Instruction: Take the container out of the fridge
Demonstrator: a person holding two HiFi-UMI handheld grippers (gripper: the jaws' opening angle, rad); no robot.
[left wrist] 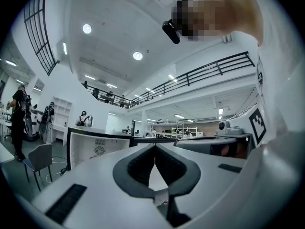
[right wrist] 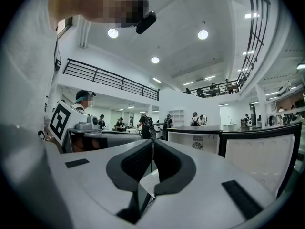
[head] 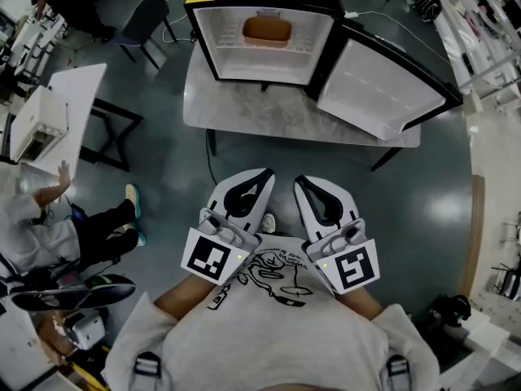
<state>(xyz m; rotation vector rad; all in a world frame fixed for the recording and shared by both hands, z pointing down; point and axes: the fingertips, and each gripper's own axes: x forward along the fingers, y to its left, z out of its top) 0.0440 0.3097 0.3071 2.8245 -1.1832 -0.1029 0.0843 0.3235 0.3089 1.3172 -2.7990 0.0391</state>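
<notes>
Left claw (head: 262,174): we see its jaws clenched tip to tip with nothing between them. It is held level in front of our chest and points toward the fridge.
Right claw (head: 299,181): we see it clenched and empty too, just beside the left claw, the two tips near each other but apart.
Container (head: 267,29): we find it inside the fridge, brown-orange, low and rounded, toward the back of the white compartment and well apart from both claws.
Fridge (head: 260,65): small, black outside and white inside, it stands on the tabletop with its opening facing us.
Door (head: 383,84): swung wide to our right, its white inner side showing.
Tabletop (head: 269,114): pale grey and marbled, on dark legs.
Floor (head: 179,165): dark and glossy, we see a stretch of it between the tabletop and our claws.
</notes>
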